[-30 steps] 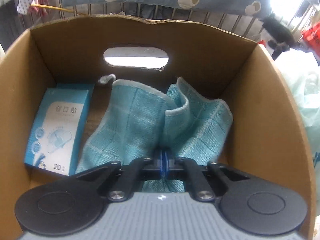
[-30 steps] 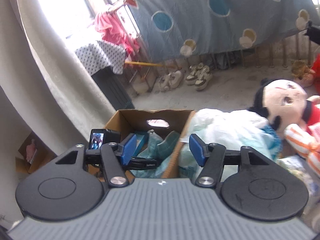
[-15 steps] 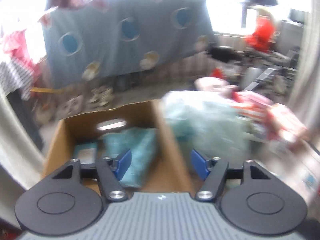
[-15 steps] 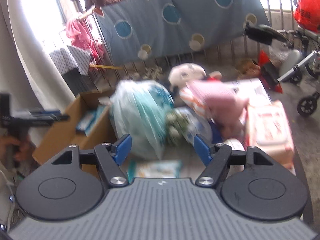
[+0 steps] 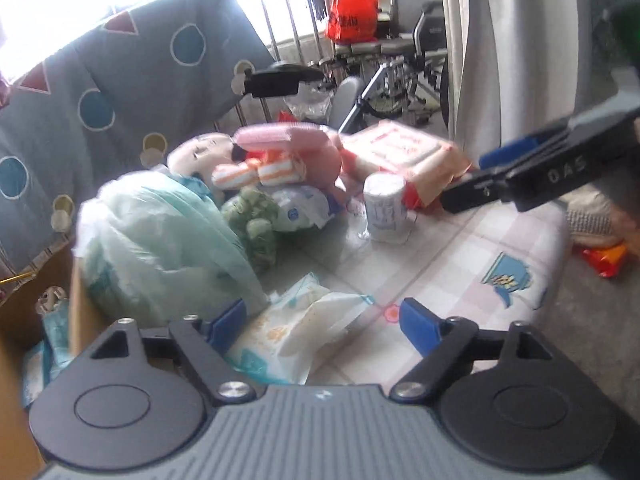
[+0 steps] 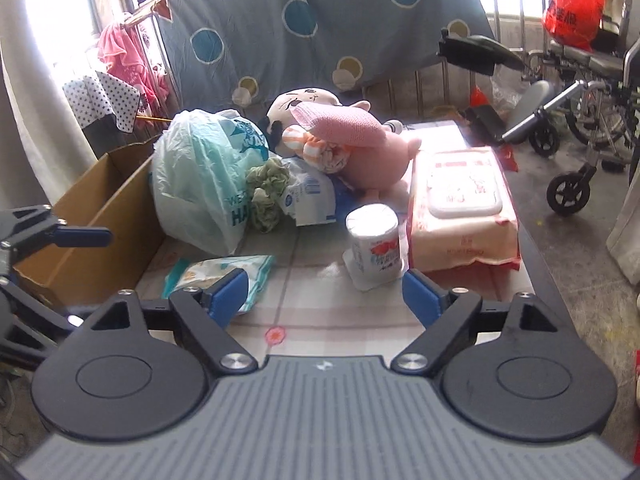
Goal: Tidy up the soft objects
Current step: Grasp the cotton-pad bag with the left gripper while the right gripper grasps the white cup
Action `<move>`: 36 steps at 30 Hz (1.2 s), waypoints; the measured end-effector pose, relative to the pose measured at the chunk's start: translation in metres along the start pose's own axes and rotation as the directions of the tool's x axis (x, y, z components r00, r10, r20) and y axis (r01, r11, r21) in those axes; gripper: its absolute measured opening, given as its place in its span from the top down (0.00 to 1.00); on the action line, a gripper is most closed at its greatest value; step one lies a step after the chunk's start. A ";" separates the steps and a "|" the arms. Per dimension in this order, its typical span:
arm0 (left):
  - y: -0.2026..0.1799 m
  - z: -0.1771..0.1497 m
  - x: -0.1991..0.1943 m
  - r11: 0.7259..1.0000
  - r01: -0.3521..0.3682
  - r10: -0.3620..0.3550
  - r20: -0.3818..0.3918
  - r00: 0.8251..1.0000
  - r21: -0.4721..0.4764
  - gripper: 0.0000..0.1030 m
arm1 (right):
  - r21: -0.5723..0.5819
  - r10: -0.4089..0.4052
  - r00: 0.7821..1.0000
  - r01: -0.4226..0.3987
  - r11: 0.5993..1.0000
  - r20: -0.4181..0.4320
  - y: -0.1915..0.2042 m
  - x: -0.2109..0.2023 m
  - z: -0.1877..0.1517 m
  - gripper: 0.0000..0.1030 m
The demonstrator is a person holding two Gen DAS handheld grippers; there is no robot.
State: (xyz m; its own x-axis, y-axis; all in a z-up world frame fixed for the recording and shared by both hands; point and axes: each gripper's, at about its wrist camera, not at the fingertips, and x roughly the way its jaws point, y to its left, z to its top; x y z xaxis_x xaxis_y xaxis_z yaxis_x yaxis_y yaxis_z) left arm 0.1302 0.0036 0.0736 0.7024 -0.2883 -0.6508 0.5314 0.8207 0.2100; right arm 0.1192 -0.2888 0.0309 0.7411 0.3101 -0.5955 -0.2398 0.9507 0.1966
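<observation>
A grey-blue quilt with coloured circles and triangles (image 6: 320,20) is hung over a metal railing across the back of the room, and a folded wheelchair (image 6: 580,92) is parked on the bare concrete floor at the right, with a red plastic bag (image 6: 574,0) hung above it. The work surface is a low table covered by a pale checked plastic cloth (image 6: 320,304). An open brown cardboard box (image 6: 92,236) is set against its left edge. Just beside the box a pale green plastic bag (image 6: 200,184) stuffed full is stood on the cloth, and behind it plush toys are heaped, a pink plush animal (image 6: 368,156) uppermost. A large pink pack of wet wipes (image 6: 464,208) is laid flat at the right, with a white wrapped paper roll (image 6: 374,240) upright just beside it. A small flat pack of tissues printed in teal and white (image 5: 296,336) is lain near the front, close to the left gripper (image 5: 320,320), whose jaws have just been opening and are spread wide with nothing pressed between them. The right gripper (image 6: 326,296) has likewise just been opening and is held empty above the cloth.
</observation>
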 end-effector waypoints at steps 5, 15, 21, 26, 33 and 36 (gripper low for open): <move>-0.017 -0.015 0.081 0.997 -0.058 0.062 -0.080 0.995 0.054 0.22 | -0.126 -0.044 0.999 0.047 0.991 0.023 0.008 0.055 0.004 0.15; -0.003 -0.031 0.141 0.989 -0.143 0.147 -0.125 0.981 0.044 0.59 | -0.076 -0.075 0.997 0.076 0.994 0.016 -0.004 0.116 0.022 0.15; 0.002 -0.035 0.127 0.991 -0.131 0.129 -0.125 0.984 -0.004 0.61 | -0.080 -0.151 0.989 0.150 0.985 -0.006 -0.005 0.133 0.025 0.55; 0.004 -0.045 0.106 0.995 -0.094 0.089 -0.152 0.984 -0.029 0.60 | -0.132 -0.082 0.996 0.077 0.988 -0.029 0.006 0.127 0.015 0.55; 0.006 -0.053 0.073 0.990 0.023 -0.043 -0.145 0.989 -0.136 0.22 | -0.213 0.003 0.997 -0.018 0.977 -0.071 0.035 0.081 -0.018 0.54; 0.005 -0.052 0.059 0.993 0.037 -0.049 -0.106 0.993 -0.111 0.16 | -0.233 0.018 0.998 -0.031 0.972 -0.056 0.043 0.068 -0.027 0.34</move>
State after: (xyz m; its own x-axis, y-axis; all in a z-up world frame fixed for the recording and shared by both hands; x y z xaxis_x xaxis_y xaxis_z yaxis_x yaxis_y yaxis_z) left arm 0.1495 0.0157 -0.0015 0.6213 -0.2738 -0.7342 0.5014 0.8590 0.1039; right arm 0.1429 -0.2272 -0.0221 0.7006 0.3270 -0.6342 -0.4019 0.9152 0.0279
